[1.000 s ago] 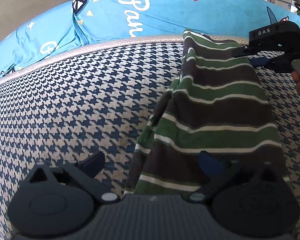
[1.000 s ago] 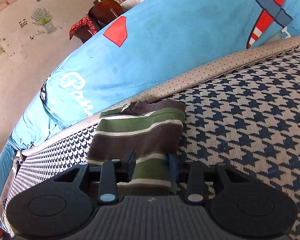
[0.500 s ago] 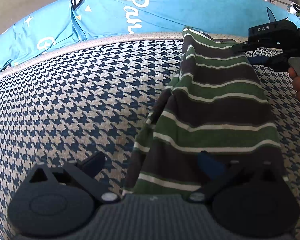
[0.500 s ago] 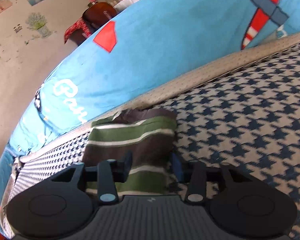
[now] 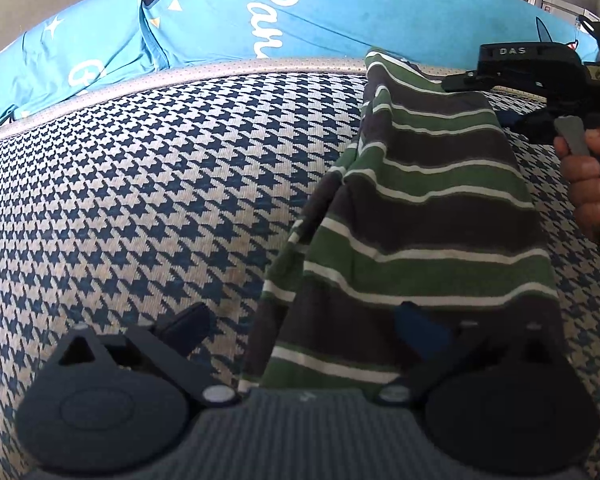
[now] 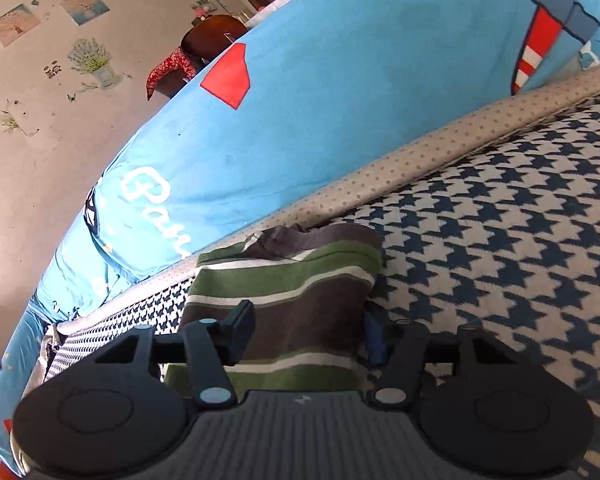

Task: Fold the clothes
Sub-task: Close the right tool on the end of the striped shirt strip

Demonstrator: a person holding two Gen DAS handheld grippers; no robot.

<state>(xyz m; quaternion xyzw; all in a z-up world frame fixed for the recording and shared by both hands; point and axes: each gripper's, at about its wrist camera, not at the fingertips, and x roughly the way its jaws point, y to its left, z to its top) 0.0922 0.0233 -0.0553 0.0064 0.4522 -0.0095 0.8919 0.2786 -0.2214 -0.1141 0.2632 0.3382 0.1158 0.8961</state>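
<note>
A green, grey and white striped garment [image 5: 432, 208] lies folded into a long strip on the houndstooth bed surface [image 5: 160, 180]. My left gripper [image 5: 300, 326] is wide open at the garment's near end, its right finger on the cloth and its left finger over bare bed. At the far end a hand [image 5: 588, 184] holds my right gripper [image 5: 484, 102]. In the right wrist view the right gripper [image 6: 308, 334] is open, and the garment [image 6: 292, 292] fills the gap between its spread fingers.
A blue quilt [image 5: 260, 12] with white lettering and red shapes is bunched along the far side of the bed, behind a beige dotted edge band [image 5: 220, 72]. Bare houndstooth surface [image 6: 500, 240] stretches on both sides of the garment.
The right gripper's fingers have spread wider apart around the garment's far end. The left gripper stays open at the near end and the garment lies as before.
</note>
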